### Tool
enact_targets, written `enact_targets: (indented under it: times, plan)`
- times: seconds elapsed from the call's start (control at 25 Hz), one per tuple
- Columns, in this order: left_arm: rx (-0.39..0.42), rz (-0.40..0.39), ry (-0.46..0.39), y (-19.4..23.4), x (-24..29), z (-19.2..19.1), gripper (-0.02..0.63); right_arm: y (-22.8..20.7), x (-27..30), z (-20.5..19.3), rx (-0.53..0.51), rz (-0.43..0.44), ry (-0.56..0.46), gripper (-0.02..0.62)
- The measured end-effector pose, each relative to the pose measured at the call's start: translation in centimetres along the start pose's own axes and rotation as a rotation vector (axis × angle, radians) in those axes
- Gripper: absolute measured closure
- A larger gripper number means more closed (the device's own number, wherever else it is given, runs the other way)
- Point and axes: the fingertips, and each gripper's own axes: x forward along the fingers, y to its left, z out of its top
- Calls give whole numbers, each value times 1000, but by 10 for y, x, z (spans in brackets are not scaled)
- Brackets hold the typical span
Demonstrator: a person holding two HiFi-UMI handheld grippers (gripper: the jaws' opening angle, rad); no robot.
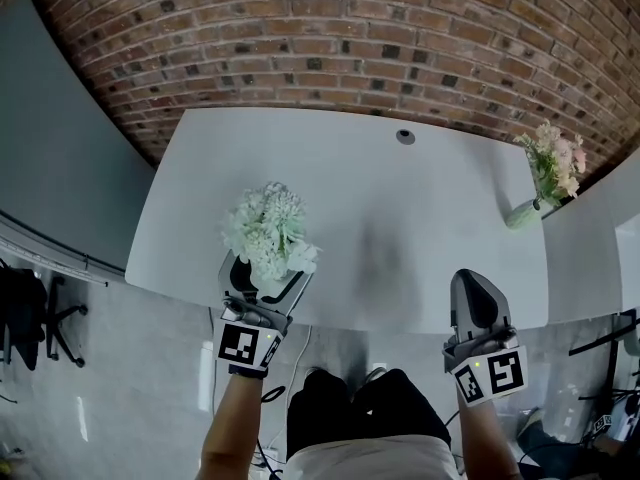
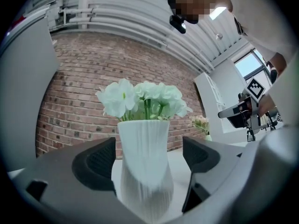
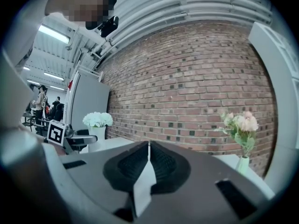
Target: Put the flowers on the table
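A white ribbed vase (image 2: 145, 171) of white flowers (image 1: 268, 230) stands on the white table (image 1: 400, 198) near its front left edge. My left gripper (image 1: 266, 276) is open around the vase, its dark pads (image 2: 96, 164) wide apart with a gap on each side, not touching it. In the head view the blooms hide the vase. From the right gripper view the white flowers (image 3: 98, 119) show at the far left. My right gripper (image 1: 472, 288) hovers at the table's front right edge, shut with nothing in it (image 3: 148, 164).
A second vase of pink flowers (image 1: 555, 163) stands at the table's back right corner, also in the right gripper view (image 3: 243, 125). A round cable hole (image 1: 405, 136) sits at the back middle. A brick wall runs behind the table. Grey panels flank both sides.
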Motion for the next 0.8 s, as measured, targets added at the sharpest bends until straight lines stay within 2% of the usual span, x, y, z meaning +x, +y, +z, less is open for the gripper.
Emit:
enact_targets:
  times: [0.44,0.8]
  plan:
    - [-11,48,70,-12,-38,29,178,15,-22,26,25,46,23,572]
    - [-34,83,96,-28,-65,54,179,30,-37,50,28,95,5,572]
